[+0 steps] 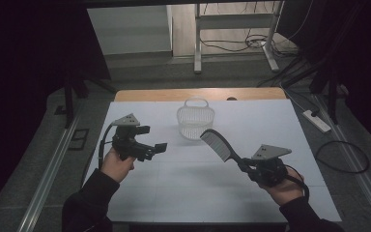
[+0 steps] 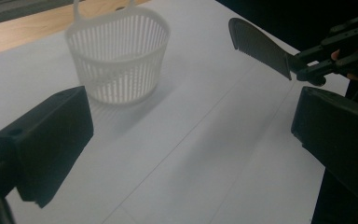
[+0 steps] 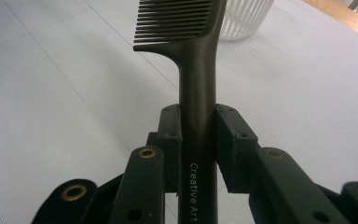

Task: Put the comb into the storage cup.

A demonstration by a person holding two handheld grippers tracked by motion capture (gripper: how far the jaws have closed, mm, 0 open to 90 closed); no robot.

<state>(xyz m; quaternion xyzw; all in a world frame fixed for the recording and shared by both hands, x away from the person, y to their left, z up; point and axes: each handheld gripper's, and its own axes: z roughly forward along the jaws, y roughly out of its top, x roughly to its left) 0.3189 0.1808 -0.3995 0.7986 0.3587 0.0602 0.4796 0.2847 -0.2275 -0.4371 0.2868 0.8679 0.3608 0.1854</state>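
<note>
While the right gripper (image 1: 245,166) hangs above the near right part of the white table (image 1: 251,193), its two jaws are pressed against the handle of a black comb (image 1: 219,144), one on each side. The right gripper view shows this pinch plainly: the comb (image 3: 196,93) runs straight up out of the jaws, its round handle clamped between them, with the white lettering "Creative Art" on the handle below the grip. The toothed head stands beyond the jaw tips, clear of them, teeth pointing to the left of that view.

From the high view the comb slants up and to the left from the gripper, its head in the air, just short of a white slatted basket (image 1: 195,119) that stands upright on the far middle of the table. Comb and basket are apart.

The left gripper (image 1: 157,138) is held over the left side of the table, well apart from the comb, with its jaws spread wide and nothing between them. Its own view looks across the table at the basket (image 2: 119,56) and at the comb (image 2: 261,46) in the other gripper (image 2: 303,67).
</note>
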